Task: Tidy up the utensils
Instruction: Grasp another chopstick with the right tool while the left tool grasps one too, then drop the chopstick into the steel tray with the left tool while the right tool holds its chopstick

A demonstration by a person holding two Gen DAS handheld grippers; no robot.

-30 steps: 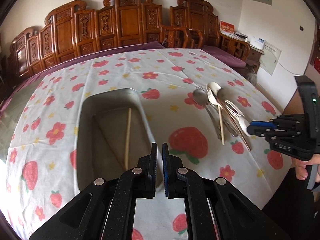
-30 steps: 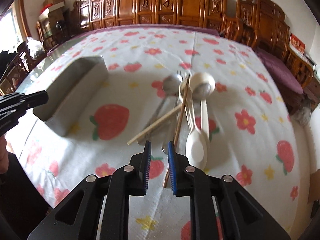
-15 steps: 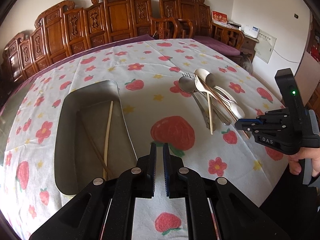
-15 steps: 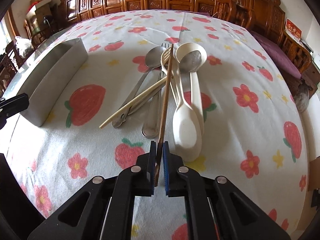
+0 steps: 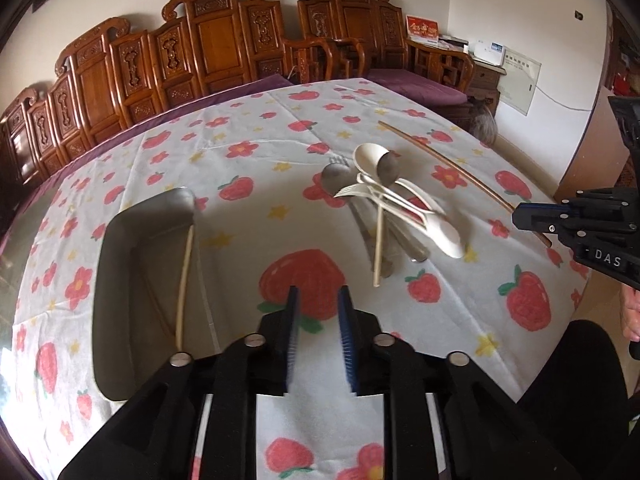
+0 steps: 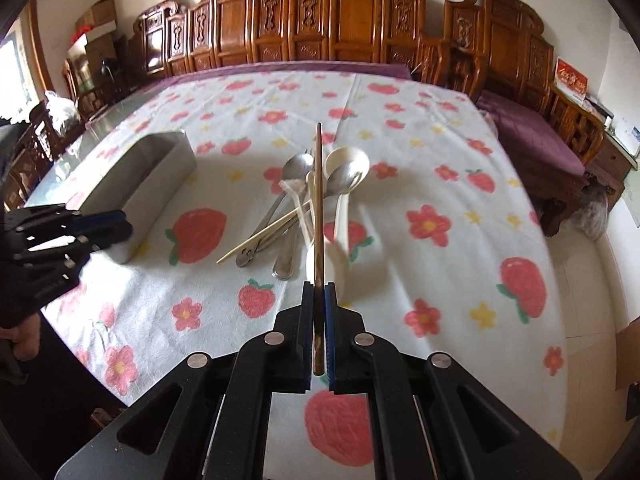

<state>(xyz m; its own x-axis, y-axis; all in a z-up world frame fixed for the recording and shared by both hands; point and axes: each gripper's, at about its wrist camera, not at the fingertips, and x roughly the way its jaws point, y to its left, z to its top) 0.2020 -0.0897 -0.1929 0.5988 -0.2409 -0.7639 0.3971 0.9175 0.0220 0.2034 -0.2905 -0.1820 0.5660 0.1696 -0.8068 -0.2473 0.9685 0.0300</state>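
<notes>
My right gripper (image 6: pixel 319 292) is shut on a brown chopstick (image 6: pixel 318 200) and holds it lifted above the utensil pile; the chopstick (image 5: pixel 448 168) and the gripper (image 5: pixel 520 216) also show in the left wrist view. The pile (image 5: pixel 384 200) holds metal spoons, a fork, white plastic spoons and a pale chopstick (image 6: pixel 264 236). A metal tray (image 5: pixel 120 264) at left holds a pale chopstick (image 5: pixel 185 276). My left gripper (image 5: pixel 318 300) is open and empty above the cloth, between tray and pile.
The table carries a strawberry-print cloth (image 5: pixel 304 280). Carved wooden chairs (image 5: pixel 224 48) line the far wall. A purple bench (image 6: pixel 532 136) stands at the right. The table's near edge runs close to both grippers.
My right gripper has lifted the brown chopstick off the pile. My left gripper has opened from shut and shifted a little to the right.
</notes>
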